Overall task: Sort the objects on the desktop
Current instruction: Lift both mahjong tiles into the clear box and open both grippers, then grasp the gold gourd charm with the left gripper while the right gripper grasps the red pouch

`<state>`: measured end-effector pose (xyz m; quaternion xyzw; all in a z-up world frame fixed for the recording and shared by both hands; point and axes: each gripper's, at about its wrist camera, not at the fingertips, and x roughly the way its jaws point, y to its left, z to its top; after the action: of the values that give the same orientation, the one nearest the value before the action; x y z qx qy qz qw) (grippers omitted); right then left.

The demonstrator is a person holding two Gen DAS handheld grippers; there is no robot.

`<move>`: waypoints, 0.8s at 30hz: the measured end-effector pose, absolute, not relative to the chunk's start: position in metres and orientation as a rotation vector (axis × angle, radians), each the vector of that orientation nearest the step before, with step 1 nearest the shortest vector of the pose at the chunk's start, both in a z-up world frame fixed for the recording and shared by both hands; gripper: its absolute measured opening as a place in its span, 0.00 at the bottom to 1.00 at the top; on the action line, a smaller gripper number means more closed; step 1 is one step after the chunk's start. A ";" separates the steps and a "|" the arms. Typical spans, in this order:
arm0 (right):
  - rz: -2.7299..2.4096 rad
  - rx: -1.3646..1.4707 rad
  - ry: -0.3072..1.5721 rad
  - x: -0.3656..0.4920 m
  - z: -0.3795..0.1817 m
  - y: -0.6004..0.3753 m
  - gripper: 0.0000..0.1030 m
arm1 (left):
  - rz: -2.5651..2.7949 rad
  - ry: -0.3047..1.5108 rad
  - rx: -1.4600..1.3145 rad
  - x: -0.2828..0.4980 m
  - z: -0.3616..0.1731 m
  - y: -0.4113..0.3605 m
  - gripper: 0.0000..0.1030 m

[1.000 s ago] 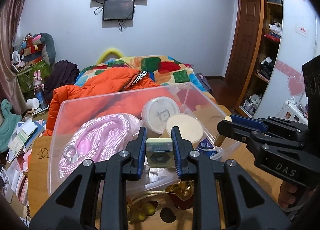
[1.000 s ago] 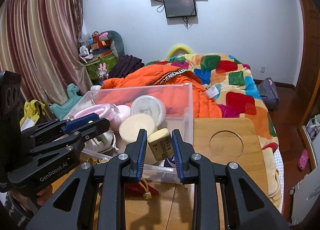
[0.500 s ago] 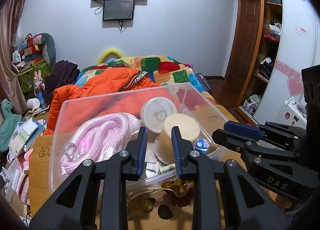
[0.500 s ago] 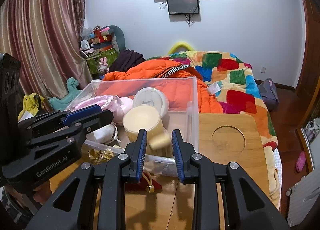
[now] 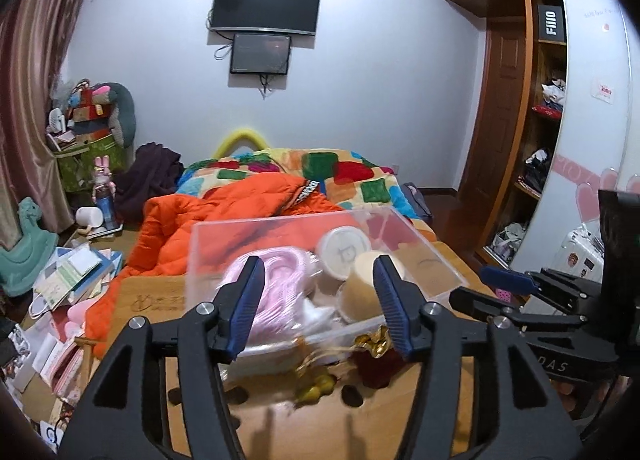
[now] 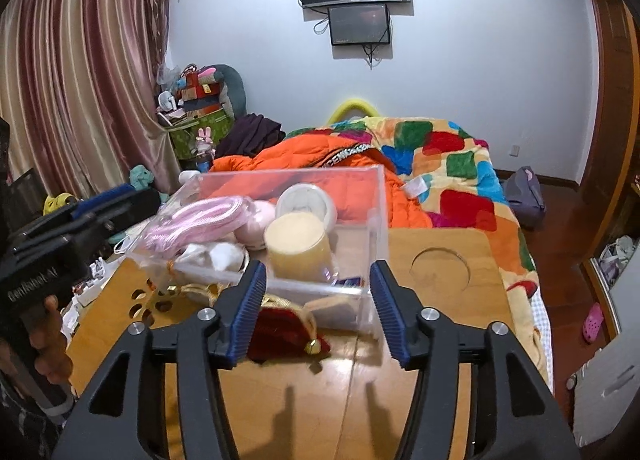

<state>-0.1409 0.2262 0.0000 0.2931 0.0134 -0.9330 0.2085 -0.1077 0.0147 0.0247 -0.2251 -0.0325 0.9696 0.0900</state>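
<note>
Standing on the wooden worktop (image 6: 440,340), clear plastic bin (image 6: 360,196) holds pink rope coil (image 6: 200,216), cream cylindrical container (image 6: 298,244) and white round lid (image 6: 306,198). Left tool (image 5: 318,302): jaws opening, nothing between them, poised before the bin. Right tool (image 6: 316,308): jaws opening, likewise empty, with red drawstring pouch (image 6: 280,332) lying on the worktop just outside the bin's near wall.

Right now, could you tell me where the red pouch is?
Right wrist view: the red pouch lies on the wooden table, just outside the clear box, near its front wall.
</note>
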 end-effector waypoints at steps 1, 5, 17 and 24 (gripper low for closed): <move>-2.592 0.824 0.036 -0.138 -0.002 0.224 0.53 | 2.889 -0.099 -0.672 -0.105 0.024 0.012 0.56; -2.585 0.864 0.064 -0.131 -0.014 0.212 0.61 | 2.910 -0.105 -0.699 -0.094 0.012 -0.002 0.59; -2.620 0.995 0.227 -0.147 -0.052 0.167 0.71 | 2.905 -0.184 -0.837 -0.075 -0.037 -0.042 0.59; -2.594 1.015 0.212 -0.151 -0.060 0.163 0.45 | 2.855 -0.214 -0.900 -0.081 -0.055 -0.042 0.59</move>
<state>-0.1513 0.1635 -0.0605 0.3578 0.0748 -0.9146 0.1730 -0.0809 -0.0419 -0.0552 -0.2991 -0.0712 0.9490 0.0702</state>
